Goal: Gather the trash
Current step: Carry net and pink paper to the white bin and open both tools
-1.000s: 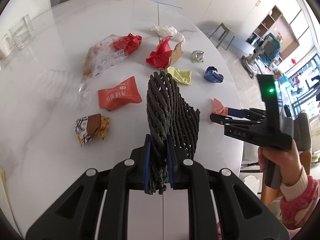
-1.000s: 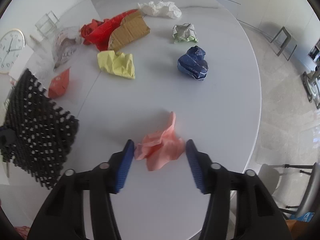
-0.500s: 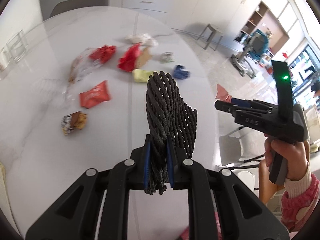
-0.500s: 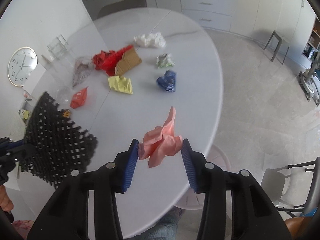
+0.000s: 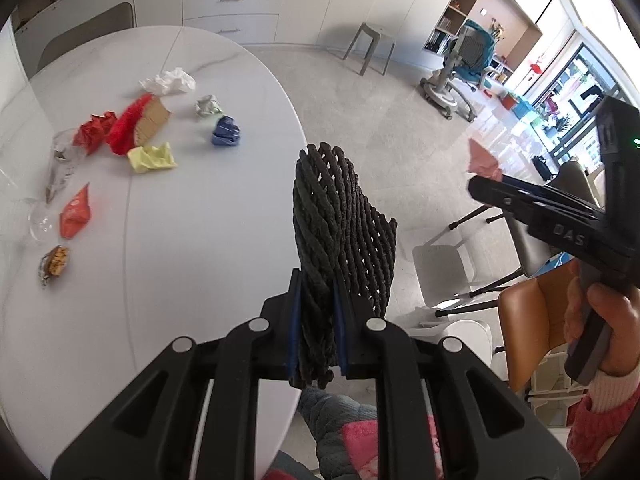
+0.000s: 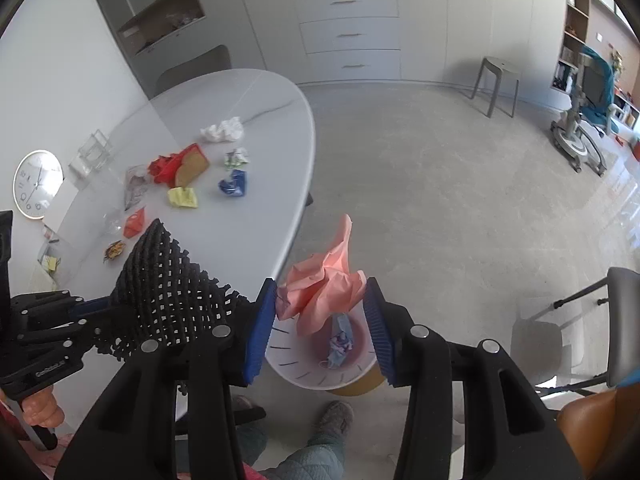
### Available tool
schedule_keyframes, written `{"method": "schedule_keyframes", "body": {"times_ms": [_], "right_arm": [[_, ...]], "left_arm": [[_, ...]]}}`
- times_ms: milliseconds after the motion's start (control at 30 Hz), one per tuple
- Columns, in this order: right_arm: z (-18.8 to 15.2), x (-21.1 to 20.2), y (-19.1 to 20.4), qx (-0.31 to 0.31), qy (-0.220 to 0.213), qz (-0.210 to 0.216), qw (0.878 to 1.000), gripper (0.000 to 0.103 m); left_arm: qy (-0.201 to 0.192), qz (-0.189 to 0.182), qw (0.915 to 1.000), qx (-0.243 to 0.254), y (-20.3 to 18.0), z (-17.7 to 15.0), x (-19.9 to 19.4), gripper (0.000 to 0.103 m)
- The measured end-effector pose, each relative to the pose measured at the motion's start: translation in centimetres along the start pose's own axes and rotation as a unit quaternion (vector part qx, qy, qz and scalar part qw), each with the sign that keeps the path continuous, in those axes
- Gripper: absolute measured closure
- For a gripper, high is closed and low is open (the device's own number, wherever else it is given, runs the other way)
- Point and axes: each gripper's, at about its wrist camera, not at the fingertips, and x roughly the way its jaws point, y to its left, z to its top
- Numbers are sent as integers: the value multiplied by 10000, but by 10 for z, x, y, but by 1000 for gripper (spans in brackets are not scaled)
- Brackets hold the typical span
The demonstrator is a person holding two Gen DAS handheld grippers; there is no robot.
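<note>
My left gripper [image 5: 317, 316] is shut on a black foam net sleeve [image 5: 340, 220], held beside the table's edge; the sleeve also shows in the right wrist view [image 6: 164, 284]. My right gripper [image 6: 322, 320] is shut on a crumpled pink paper [image 6: 324, 284], held above a white waste bin [image 6: 308, 364] on the floor. The bin holds a blue-and-pink scrap [image 6: 340, 340]. The pink paper also shows in the left wrist view [image 5: 482, 160].
Several pieces of trash lie on the white oval table [image 5: 192, 216]: white paper [image 5: 170, 82], red wrappers [image 5: 120, 128], yellow paper [image 5: 152, 158], blue wad [image 5: 226, 132], orange packet [image 5: 76, 212]. Chairs [image 5: 536, 308] stand right of the bin. A stool [image 6: 498, 84] stands far off.
Both grippers have moved back and right, off the table, carrying the net sleeve and the pink paper. The right gripper now hangs over the waste bin.
</note>
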Motion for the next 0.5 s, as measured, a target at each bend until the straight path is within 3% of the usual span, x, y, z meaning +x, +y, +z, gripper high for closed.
{"method": "schedule_keyframes", "body": {"times_ms": [167, 300, 433, 500], "right_arm": [[-7, 2, -34, 127, 62, -6, 9999, 58], [-12, 13, -54, 217, 168, 67, 9996, 58], [-17, 19, -67, 275, 251, 147, 9992, 57], [-18, 23, -71, 298, 282, 194, 9990, 57]], "left_arm": [[211, 435, 9988, 94, -29, 12, 39, 89], [451, 1036, 9934, 179, -50, 26, 83, 89], [614, 1283, 9897, 129, -59, 32, 105, 88], [595, 1406, 9881, 197, -66, 34, 108, 82]]}}
